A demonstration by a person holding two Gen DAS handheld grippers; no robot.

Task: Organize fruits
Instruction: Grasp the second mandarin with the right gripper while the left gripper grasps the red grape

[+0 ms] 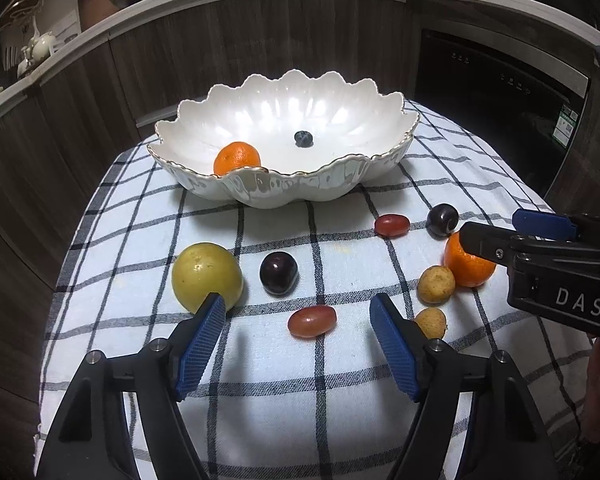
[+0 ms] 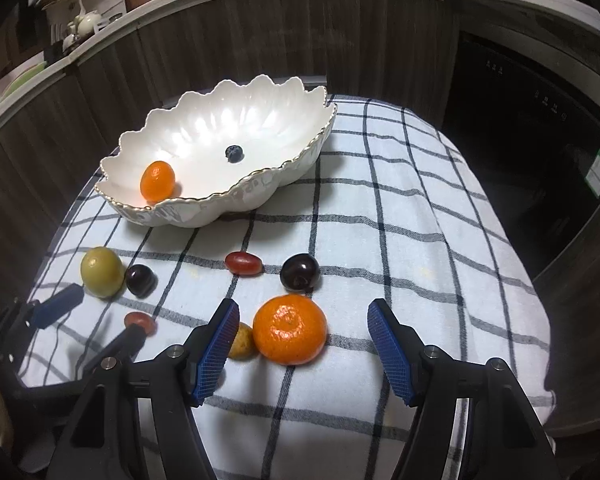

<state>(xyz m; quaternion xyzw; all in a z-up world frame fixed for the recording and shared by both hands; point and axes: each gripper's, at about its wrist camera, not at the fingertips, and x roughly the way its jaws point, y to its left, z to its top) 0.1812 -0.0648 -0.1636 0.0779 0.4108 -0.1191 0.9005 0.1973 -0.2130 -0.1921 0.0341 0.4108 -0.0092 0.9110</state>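
A white scalloped bowl (image 1: 204, 128) (image 2: 284, 96) at the back holds a mandarin (image 1: 237, 157) and a blueberry (image 1: 303, 138). My left gripper (image 1: 299, 304) is open over the checked cloth, and a red grape (image 1: 312, 321) lies between its fingertips, untouched. A yellow-green fruit (image 1: 207, 276) sits just past its left finger, a dark plum (image 1: 278, 273) behind the grape. My right gripper (image 2: 303, 306) is open around a second mandarin (image 2: 290, 329), with gaps on both sides. Near it lie a tan fruit (image 2: 242, 342), another plum (image 2: 300, 272) and a red grape (image 2: 243, 263).
The checked cloth (image 2: 420, 240) covers a small rounded table whose edges drop off on every side. Two tan fruits (image 1: 436, 284) lie by my left gripper's right finger. Dark cabinets and a black oven (image 2: 540, 140) stand behind. A counter with kitchenware runs along the top.
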